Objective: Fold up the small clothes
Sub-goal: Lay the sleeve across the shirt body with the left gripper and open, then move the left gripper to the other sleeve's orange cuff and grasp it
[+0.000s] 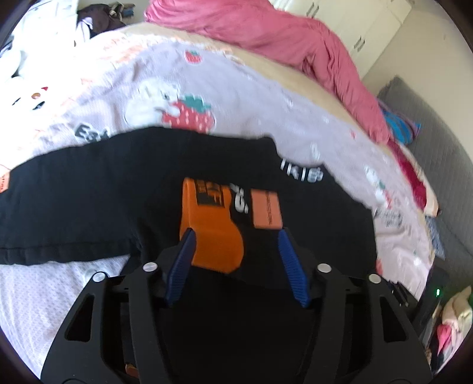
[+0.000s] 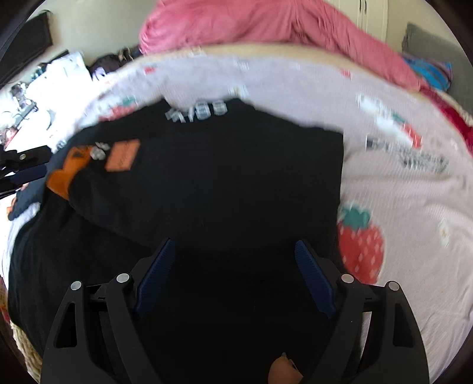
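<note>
So the black shirt point(image 2: 224, 177) is lying on the bed, on top of a pale strawberry-print sheet point(image 2: 399, 212), with its orange patch point(image 1: 207, 218) facing up. The left tool point(image 1: 236, 233) hangs right over that patch, jaws spread wide, nothing pinched between them. The right tool point(image 2: 233, 245) is also wide open above the shirt's near edge. A pink blanket point(image 1: 266, 26) is bunched up along the far side.

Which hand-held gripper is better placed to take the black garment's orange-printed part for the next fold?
Probably left: the left hand-held gripper hangs open directly over the black garment by its orange print. The right hand-held gripper is over plain black cloth.
</note>
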`<act>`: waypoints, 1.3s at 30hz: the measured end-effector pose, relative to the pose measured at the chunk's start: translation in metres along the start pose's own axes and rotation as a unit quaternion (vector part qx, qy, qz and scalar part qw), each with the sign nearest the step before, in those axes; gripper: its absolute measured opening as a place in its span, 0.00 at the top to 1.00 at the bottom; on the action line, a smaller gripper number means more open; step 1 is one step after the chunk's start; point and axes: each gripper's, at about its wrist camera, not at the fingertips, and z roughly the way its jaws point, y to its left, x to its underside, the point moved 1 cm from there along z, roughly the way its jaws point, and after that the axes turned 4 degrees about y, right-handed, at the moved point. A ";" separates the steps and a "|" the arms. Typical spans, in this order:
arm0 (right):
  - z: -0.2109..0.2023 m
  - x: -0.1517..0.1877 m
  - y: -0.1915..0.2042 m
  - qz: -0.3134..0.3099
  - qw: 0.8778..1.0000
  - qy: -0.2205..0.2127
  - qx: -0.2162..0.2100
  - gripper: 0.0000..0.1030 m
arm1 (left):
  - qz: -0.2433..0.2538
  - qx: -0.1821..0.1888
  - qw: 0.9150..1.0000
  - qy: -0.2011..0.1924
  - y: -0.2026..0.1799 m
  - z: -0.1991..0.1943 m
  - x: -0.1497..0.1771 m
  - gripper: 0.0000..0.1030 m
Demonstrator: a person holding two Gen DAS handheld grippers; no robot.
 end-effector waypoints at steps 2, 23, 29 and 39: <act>0.000 0.001 0.001 0.001 1.000 0.000 -0.005 0.18 | 0.003 -0.009 1.000 0.017 0.001 0.009 0.006 0.47; -0.061 -0.009 0.004 0.056 0.978 -0.079 -0.183 0.04 | -0.073 -0.064 0.994 -0.052 0.063 -0.065 0.033 0.09; -0.074 -0.010 0.021 0.035 0.979 -0.098 -0.177 0.04 | -0.114 -0.086 0.987 -0.069 0.097 -0.086 0.042 0.09; -0.087 -0.013 0.047 0.008 0.983 -0.106 -0.149 0.04 | -0.153 -0.090 0.981 -0.075 0.141 -0.102 0.059 0.09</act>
